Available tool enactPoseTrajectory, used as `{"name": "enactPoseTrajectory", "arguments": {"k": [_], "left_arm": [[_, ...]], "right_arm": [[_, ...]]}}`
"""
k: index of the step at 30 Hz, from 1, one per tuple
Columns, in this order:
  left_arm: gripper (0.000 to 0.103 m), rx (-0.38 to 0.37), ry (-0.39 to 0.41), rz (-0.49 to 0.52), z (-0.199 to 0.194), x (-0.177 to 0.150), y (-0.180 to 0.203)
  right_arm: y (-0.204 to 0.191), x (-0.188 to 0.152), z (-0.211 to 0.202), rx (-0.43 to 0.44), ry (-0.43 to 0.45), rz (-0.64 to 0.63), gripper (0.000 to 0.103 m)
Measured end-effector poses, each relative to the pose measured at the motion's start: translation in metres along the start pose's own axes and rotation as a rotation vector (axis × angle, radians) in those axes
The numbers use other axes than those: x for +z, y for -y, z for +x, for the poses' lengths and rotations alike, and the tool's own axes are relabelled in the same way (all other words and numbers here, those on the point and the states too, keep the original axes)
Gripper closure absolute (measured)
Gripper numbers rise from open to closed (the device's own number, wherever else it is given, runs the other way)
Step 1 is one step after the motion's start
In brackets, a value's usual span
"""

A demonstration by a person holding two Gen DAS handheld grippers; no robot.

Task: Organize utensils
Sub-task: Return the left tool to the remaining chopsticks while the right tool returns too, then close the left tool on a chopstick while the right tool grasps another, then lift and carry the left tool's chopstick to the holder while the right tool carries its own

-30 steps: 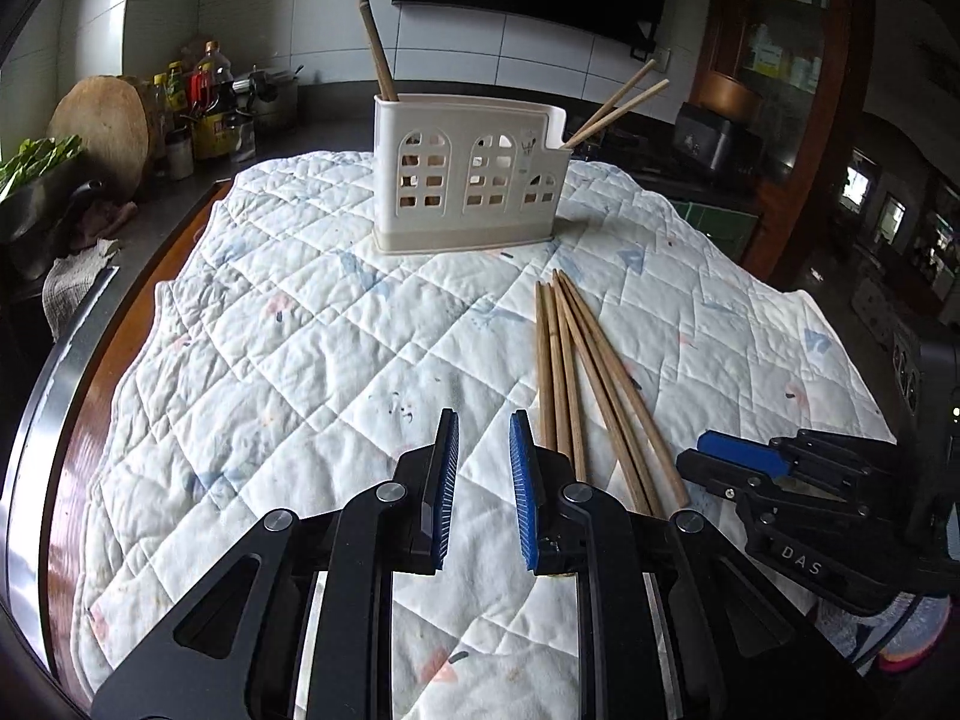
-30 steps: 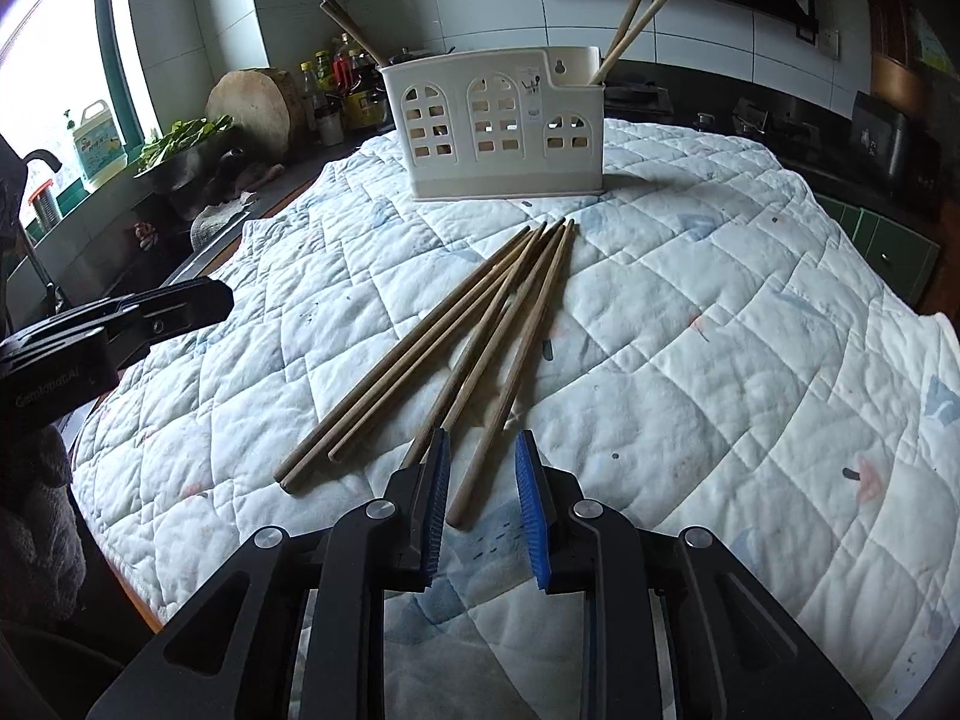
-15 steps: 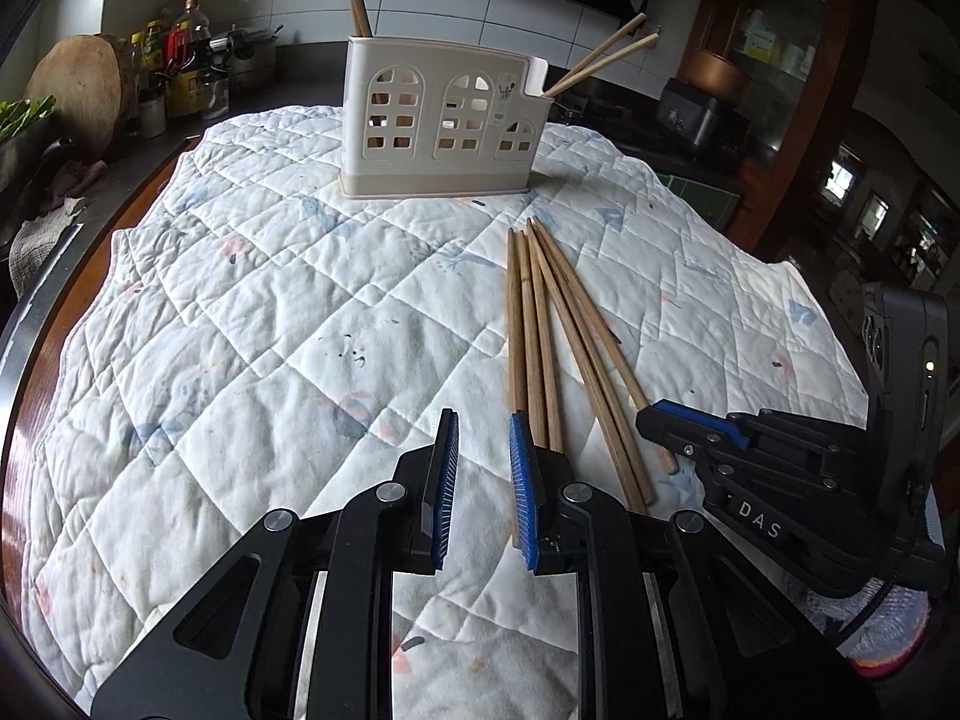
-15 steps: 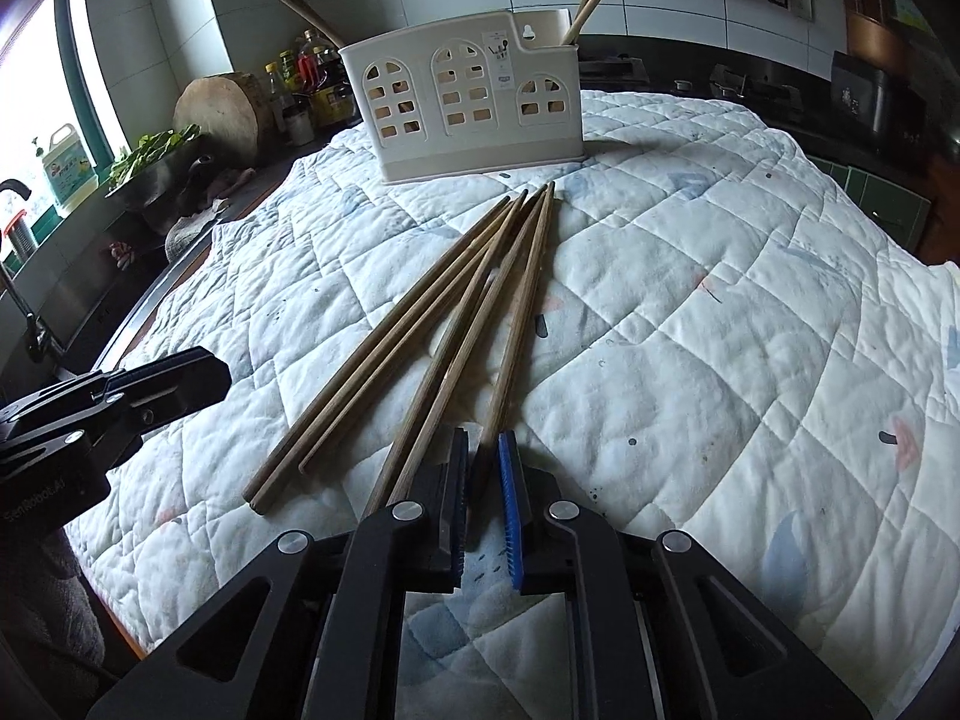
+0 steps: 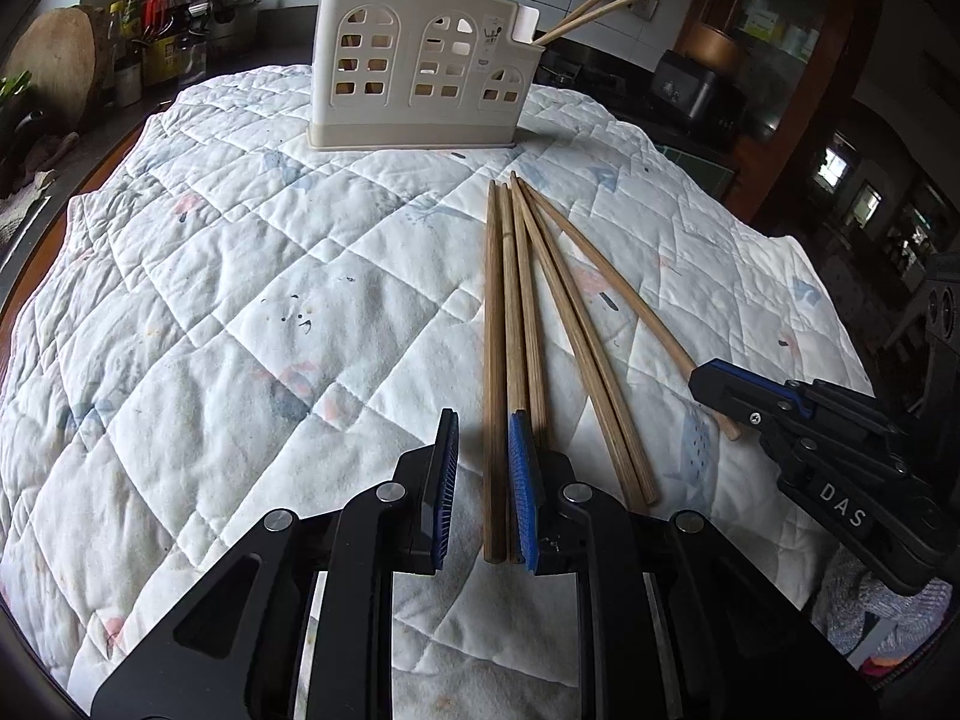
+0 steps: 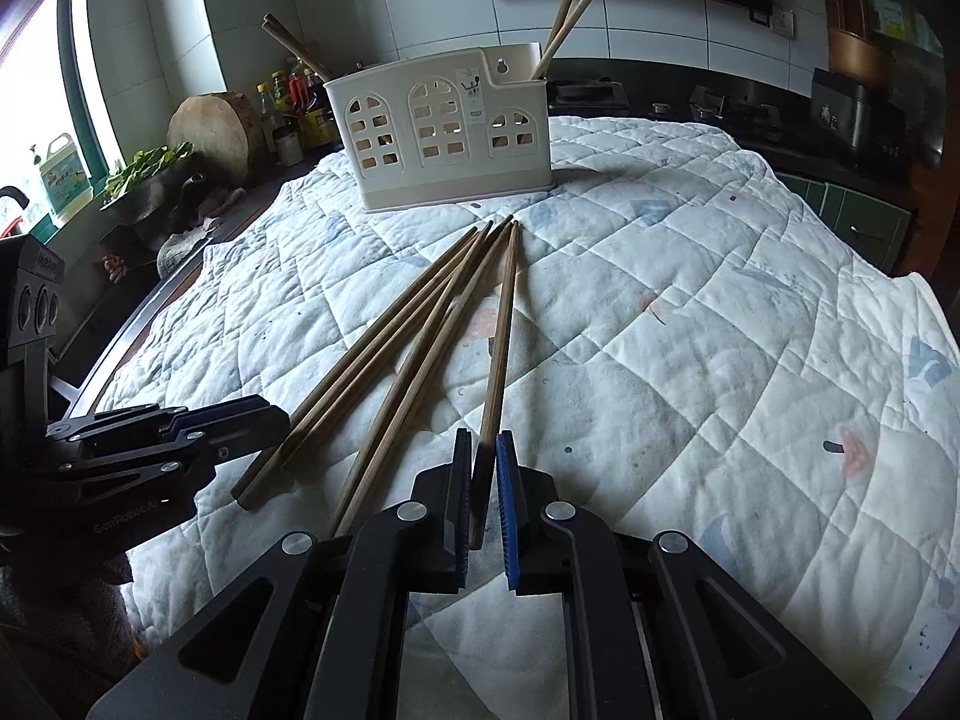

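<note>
Nearby, loose chopsticks (image 6: pixel 384 354); caddy (image 6: pixel 447 132) apparently unobstructed

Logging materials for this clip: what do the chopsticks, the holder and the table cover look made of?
Chopsticks: wood or bamboo, matte brown with visible lengthwise grain. Holder: cream plastic by its look, smooth moulded walls with arched window cutouts. Table cover: quilted fabric, probably cotton, with stitched diamond puckers and faded prints.

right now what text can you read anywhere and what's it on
"DAS": on the right gripper, seen from the left wrist.
"GenRobot.AI": on the left gripper, faint, my best reading.
Holder sticker, bottles and jug: labels too small to read.
</note>
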State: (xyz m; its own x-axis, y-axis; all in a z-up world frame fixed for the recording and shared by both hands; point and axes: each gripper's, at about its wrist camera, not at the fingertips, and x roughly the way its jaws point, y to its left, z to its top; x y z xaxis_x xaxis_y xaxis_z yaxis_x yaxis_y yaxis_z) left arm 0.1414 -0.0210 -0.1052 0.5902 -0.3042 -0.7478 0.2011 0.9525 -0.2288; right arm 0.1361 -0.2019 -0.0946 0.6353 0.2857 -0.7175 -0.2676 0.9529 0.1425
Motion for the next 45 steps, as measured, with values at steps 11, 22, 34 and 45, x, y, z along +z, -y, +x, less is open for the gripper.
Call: {"name": "enactPoseTrajectory", "arguments": {"k": [11,22,34,45], "left_arm": [[0.086,0.030,-0.006,0.008,0.008,-0.001,0.000],[0.089,0.100,0.011,0.046,0.007,-0.004,0.013],[0.097,0.068,0.055,0.055,-0.014,0.008,0.014],[0.097,0.025,0.203,0.065,-0.064,0.046,0.012]], "right_arm": [[0.004,-0.004,0.001,-0.007,-0.012,0.004,0.095],[0.005,-0.011,0.012,-0.005,-0.050,0.006,0.095],[0.007,0.001,-0.013,-0.035,0.025,-0.018,0.095],[0.002,0.069,-0.075,-0.035,0.215,-0.112,0.096]]}}
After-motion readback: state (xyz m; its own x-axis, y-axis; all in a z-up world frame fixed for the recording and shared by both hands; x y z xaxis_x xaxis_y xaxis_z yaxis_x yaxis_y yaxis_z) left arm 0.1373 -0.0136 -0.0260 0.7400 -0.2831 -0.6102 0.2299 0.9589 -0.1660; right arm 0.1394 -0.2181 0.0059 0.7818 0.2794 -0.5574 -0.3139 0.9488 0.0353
